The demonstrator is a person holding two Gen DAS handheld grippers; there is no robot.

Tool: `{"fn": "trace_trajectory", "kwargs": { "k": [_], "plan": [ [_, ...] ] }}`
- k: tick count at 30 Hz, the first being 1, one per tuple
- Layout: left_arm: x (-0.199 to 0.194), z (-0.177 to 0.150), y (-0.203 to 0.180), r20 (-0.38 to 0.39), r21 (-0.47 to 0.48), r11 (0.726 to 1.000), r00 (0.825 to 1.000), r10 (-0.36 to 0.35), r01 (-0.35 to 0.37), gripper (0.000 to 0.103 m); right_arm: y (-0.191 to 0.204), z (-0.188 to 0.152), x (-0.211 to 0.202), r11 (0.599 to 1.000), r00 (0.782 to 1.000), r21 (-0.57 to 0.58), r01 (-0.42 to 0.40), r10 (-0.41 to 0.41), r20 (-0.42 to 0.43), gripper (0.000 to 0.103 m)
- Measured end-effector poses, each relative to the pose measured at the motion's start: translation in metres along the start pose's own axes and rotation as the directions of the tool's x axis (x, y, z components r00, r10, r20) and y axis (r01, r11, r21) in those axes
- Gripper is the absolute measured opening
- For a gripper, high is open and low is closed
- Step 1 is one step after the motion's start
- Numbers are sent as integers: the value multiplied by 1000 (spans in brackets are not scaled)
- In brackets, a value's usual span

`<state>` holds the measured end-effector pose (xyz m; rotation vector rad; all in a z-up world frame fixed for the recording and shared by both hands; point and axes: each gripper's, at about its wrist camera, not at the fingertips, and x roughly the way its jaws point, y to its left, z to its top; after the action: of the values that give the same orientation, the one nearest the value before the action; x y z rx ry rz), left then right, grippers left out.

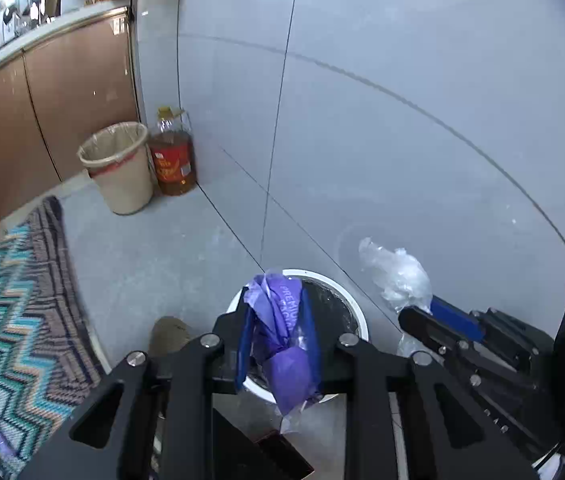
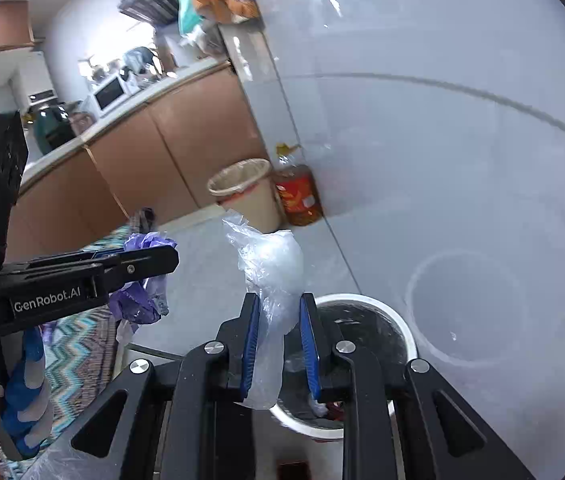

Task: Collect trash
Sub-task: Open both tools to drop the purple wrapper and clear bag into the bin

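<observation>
My left gripper (image 1: 276, 300) is shut on a crumpled purple wrapper (image 1: 282, 340), which hangs between the blue pads above a white bin (image 1: 356, 312) with a black liner. To its right, my right gripper (image 1: 422, 314) carries a clear plastic bag (image 1: 398, 272). In the right wrist view the right gripper (image 2: 278, 304) is shut on that clear plastic bag (image 2: 270, 256), just left of the white bin (image 2: 398, 320). The left gripper (image 2: 162, 258) with the purple wrapper (image 2: 142, 300) is at the left, held by a blue-gloved hand (image 2: 22, 392).
A beige bin (image 1: 118, 168) with a liner and a large oil bottle (image 1: 172, 160) stand in the corner by brown cabinets (image 1: 62, 92). A zigzag rug (image 1: 14, 312) lies on the grey floor at the left. A grey tiled wall (image 1: 402, 120) rises behind the white bin.
</observation>
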<state>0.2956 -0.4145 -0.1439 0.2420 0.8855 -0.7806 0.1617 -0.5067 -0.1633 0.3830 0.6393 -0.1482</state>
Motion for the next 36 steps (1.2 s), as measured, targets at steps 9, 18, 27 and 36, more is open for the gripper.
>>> {"fn": "trace_trajectory", "kwargs": {
  "k": [9, 18, 27, 36],
  "plan": [
    [62, 10, 16, -55, -132, 989, 996, -69, 62, 39, -24, 0, 47, 997, 994, 16, 79, -78, -74, 22],
    [61, 11, 16, -41, -152, 986, 996, -76, 69, 45, -34, -1, 58, 992, 987, 7, 124, -123, -108, 37],
    [-23, 6, 18, 132, -127, 991, 991, -31, 48, 45, -15, 5, 20, 996, 995, 8, 86, -85, -48, 38],
    [-125, -7, 16, 250, -54, 998, 968, 30, -16, 45, 40, 21, -52, 998, 995, -57, 14, -9, 96, 40]
  ]
}}
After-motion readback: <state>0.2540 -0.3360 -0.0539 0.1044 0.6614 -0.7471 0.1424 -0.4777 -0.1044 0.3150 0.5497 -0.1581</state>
